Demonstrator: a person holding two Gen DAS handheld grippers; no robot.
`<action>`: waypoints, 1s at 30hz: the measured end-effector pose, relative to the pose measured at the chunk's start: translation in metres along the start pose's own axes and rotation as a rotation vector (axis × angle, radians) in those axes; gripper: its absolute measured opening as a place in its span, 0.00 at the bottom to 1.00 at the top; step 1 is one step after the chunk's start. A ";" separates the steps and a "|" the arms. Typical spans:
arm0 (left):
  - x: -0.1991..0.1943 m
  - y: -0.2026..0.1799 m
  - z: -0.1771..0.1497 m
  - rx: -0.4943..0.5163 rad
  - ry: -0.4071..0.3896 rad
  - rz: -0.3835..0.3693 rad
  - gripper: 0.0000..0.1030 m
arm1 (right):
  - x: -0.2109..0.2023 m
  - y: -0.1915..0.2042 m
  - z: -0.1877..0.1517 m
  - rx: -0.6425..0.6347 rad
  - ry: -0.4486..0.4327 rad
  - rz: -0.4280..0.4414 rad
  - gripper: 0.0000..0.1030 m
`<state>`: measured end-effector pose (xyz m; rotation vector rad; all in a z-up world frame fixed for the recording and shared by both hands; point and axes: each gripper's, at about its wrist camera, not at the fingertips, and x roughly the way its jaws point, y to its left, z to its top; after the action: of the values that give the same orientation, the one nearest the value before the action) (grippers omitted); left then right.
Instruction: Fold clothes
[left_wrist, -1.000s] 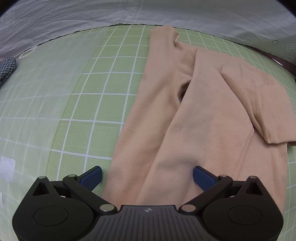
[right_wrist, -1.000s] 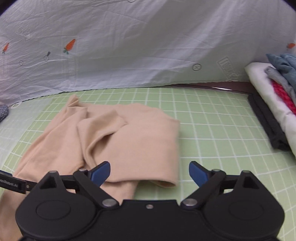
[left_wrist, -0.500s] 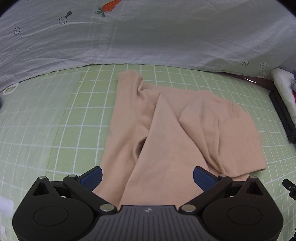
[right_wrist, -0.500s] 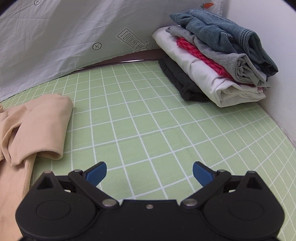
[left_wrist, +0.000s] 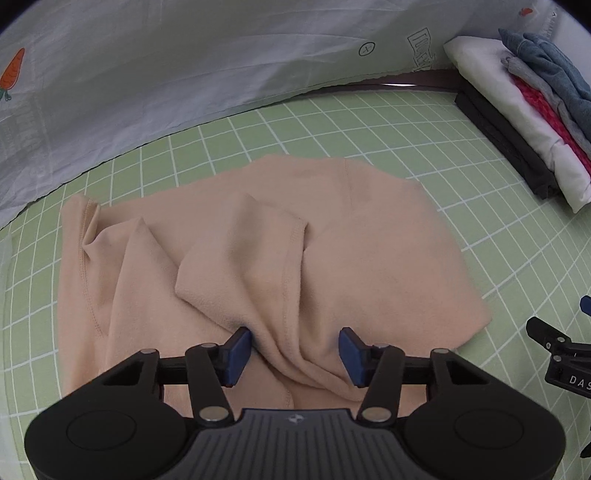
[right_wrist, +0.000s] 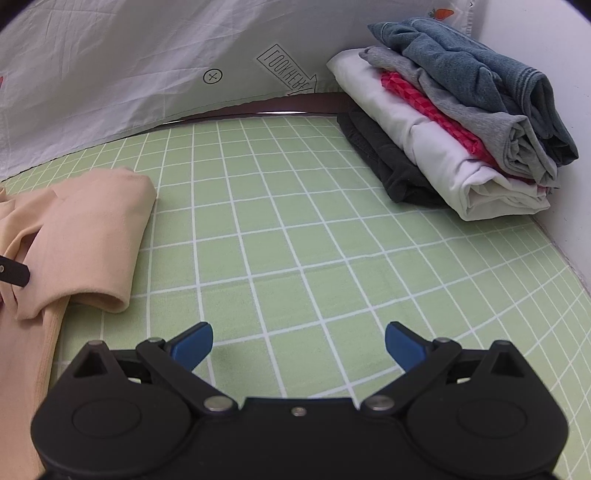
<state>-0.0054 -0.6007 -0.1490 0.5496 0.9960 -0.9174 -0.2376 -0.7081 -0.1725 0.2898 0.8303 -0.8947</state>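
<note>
A: What is seen nearest in the left wrist view?

B: At the bottom centre, the left gripper (left_wrist: 293, 350) is held with its blue-padded fingers (left_wrist: 236, 349) spread apart, nothing clamped between them. A raised ridge of the peach-coloured soft knit garment (left_wrist: 369, 266) is framed between the pads, though contact cannot be confirmed.

A: And the right gripper?

B: The right gripper (right_wrist: 298, 345) is shown at the bottom of its own view, fingers also spread wide and empty, over bare green gridded mat (right_wrist: 295, 236).

A: How is the garment laid?

B: It is spread across the middle of the left view, partly doubled: a rounded fold edge is seen at the right, a hemmed sleeve (left_wrist: 258, 251) is flopped over the centre, and loose wrinkles are left at the left. In the right view it is confined to the left edge (right_wrist: 81, 236).

A: Which step is judged to be in hand?

B: A mid-fold stage is suggested; a tidy, finished packet is not shown. A grasp on the bunched fabric would be called for, then flattening or a further fold.

A: Farther back?

B: A stack of folded clothes (right_wrist: 461, 129) is placed at the upper right, before a white wrinkled printed sheet (right_wrist: 129, 66).
</note>
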 end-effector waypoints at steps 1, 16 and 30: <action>0.001 0.000 0.000 0.009 -0.002 0.010 0.26 | 0.000 0.001 -0.001 -0.002 0.003 0.000 0.98; -0.108 0.076 0.003 -0.080 -0.344 0.107 0.09 | -0.041 0.041 -0.007 -0.030 -0.044 -0.001 0.98; -0.139 0.236 -0.086 -0.527 -0.330 0.240 0.51 | -0.108 0.085 -0.031 -0.089 -0.096 0.002 0.98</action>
<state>0.1228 -0.3572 -0.0667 0.0628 0.8052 -0.4804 -0.2243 -0.5770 -0.1219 0.1682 0.7784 -0.8610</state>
